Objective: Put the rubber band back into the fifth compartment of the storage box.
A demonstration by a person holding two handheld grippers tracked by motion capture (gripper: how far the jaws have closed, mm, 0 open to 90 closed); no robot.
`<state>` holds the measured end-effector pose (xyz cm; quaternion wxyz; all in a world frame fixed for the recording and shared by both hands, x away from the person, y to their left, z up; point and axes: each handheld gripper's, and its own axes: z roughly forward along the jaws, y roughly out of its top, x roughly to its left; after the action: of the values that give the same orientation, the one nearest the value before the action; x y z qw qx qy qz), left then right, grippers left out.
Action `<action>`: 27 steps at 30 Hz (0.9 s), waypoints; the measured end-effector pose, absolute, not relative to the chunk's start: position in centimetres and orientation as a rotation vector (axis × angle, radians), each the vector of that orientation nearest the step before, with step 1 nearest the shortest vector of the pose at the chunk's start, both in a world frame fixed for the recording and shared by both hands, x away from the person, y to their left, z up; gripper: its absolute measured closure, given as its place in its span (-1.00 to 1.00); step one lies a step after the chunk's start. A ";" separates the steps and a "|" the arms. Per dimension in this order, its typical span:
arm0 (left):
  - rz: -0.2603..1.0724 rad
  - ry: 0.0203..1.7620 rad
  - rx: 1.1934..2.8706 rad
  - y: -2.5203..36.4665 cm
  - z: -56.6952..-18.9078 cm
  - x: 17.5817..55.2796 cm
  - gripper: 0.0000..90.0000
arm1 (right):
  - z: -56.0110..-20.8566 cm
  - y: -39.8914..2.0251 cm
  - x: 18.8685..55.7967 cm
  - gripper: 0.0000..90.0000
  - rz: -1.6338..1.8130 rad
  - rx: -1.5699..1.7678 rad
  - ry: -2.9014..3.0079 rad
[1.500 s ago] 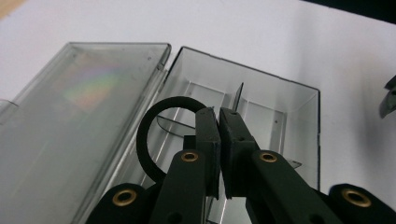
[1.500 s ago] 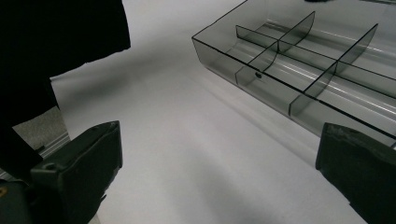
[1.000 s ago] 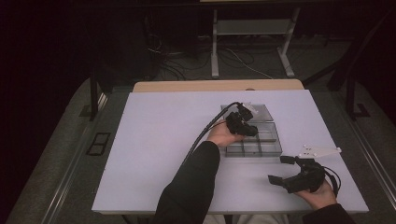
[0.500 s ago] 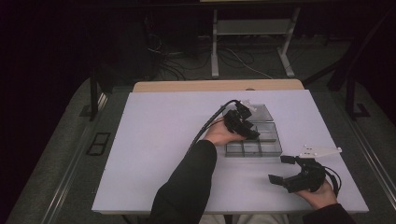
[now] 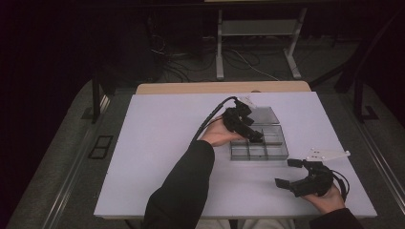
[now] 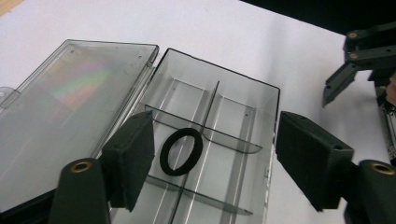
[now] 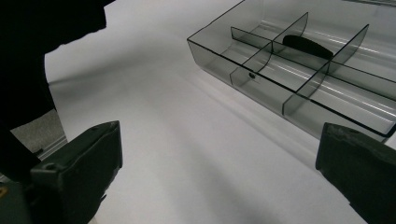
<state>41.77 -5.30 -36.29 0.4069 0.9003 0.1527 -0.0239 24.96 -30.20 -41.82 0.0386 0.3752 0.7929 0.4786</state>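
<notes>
right gripper: the right gripper [image 5: 292,175] sits nearest the person, on the white counter [image 5: 157,143] just short of the clear box [image 5: 282,149]; its jaws stand spread wide with nothing between them.
counter near the box: bare and smooth in the right gripper view, with the box's front wall [image 7: 243,74] ahead.
box: a clear plastic box with thin dividers, its hinged lid [image 6: 60,112] laid open flat on the far side of the box.
left gripper: the left gripper [image 5: 253,137] hangs above the box, pointing down into it; its jaws have just been opening and now stand apart, gripping nothing, with the ring below the gap.
ring: a black ring [image 6: 181,151] lies flat on the floor of a middle compartment of the box, beside the centre divider, loose from both pads [image 6: 133,154].
how the ring should handle: it looks light, thin and probably rubbery, so likely to flex and slip rather than break.
where to take hold: pinch across the band at one edge, or squeeze its two outer sides; the divider walls leave little room, so come straight down.
box itself: light, stiff, slippery; it may slide if nudged.
</notes>
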 end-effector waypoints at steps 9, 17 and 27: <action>-0.038 0.414 2.246 -3.6 -35.1 41.1 -0.63 | -41.8 -30.2 25.0 -1.00 1.465 1.154 2.430; -0.037 0.435 2.230 -1.9 -34.6 40.7 -0.74 | -41.9 -30.2 25.0 -1.00 1.462 1.146 2.427; -0.023 0.462 2.222 0.5 -34.3 40.0 -0.95 | -41.9 -30.2 25.0 -1.00 1.457 1.154 2.428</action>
<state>40.02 0.50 -34.34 0.4224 0.8874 0.1844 -0.0090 25.00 -30.20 -41.90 0.0419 0.3772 0.7934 0.4759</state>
